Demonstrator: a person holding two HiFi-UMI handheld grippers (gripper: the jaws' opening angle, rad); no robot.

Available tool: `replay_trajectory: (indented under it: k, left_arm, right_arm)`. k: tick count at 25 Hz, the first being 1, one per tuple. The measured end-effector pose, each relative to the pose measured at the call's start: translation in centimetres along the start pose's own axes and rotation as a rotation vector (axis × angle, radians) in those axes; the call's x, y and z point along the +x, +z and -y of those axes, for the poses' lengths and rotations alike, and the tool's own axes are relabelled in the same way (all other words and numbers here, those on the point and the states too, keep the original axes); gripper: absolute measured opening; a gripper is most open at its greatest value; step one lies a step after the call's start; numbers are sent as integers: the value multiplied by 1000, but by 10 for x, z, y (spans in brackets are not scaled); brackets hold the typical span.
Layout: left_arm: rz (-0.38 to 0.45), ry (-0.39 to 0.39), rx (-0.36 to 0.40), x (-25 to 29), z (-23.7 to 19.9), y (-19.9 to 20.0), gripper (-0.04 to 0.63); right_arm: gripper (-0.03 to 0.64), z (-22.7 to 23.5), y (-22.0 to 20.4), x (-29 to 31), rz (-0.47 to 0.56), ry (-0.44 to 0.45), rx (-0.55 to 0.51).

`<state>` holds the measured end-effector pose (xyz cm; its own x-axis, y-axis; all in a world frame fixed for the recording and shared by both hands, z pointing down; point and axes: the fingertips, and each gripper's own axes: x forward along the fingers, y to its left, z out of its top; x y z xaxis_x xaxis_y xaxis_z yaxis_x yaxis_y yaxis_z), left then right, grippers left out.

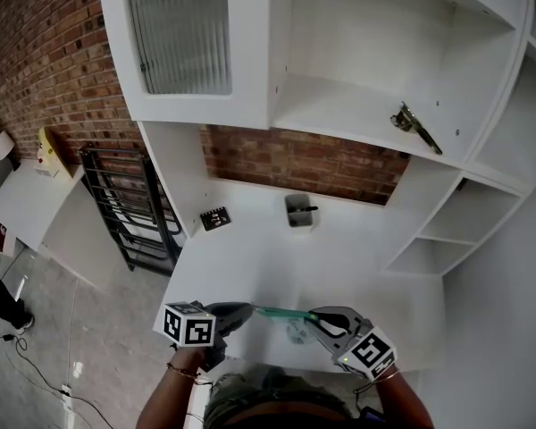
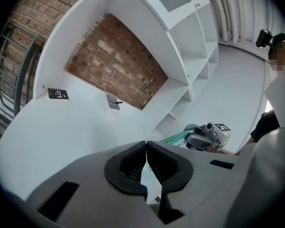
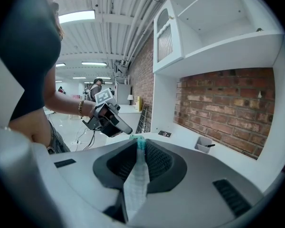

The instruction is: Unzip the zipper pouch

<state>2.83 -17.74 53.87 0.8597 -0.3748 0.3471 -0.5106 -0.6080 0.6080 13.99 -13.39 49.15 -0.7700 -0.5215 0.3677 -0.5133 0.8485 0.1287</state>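
Teal-zippered translucent plastic pouch (image 1: 286,314) stretched taut above white table (image 1: 250,257), right gripper (image 1: 314,319) pinching one end, left gripper (image 1: 247,310) pressed shut at the other, probably on the slider; parted teeth unreadable, so unzipping looks barely begun.

Teal-zip clear pouch (image 1: 286,315), red brick wall (image 1: 304,164), wht desk (image 1: 250,266)

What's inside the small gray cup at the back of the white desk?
The gray cup holds one thin dark stick that pokes out over its rim, maybe a pen. The rest of the inside is too small and shadowed to show anything more.
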Motion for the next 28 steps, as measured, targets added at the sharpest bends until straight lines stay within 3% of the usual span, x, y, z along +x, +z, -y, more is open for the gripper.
replay_trajectory:
  k: [11, 15, 18, 23, 28]
  left_arm:
    - [20, 13, 4, -8, -6, -3, 6]
    - [42, 29, 63, -2, -3, -3, 6]
    - [57, 33, 90, 0, -1, -3, 6]
    - [112, 13, 145, -3, 9, 0, 6]
    - [158, 21, 160, -9, 8, 1, 6]
  right_arm:
    - [48, 2, -6, -7, -5, -21, 22]
    - [48, 11, -8, -9, 26, -53, 51]
    - [48, 19, -8, -13, 0, -72, 31]
    - [48, 44, -20, -19, -18, -130, 83]
    - [48, 76, -20, -21, -11, -168, 87]
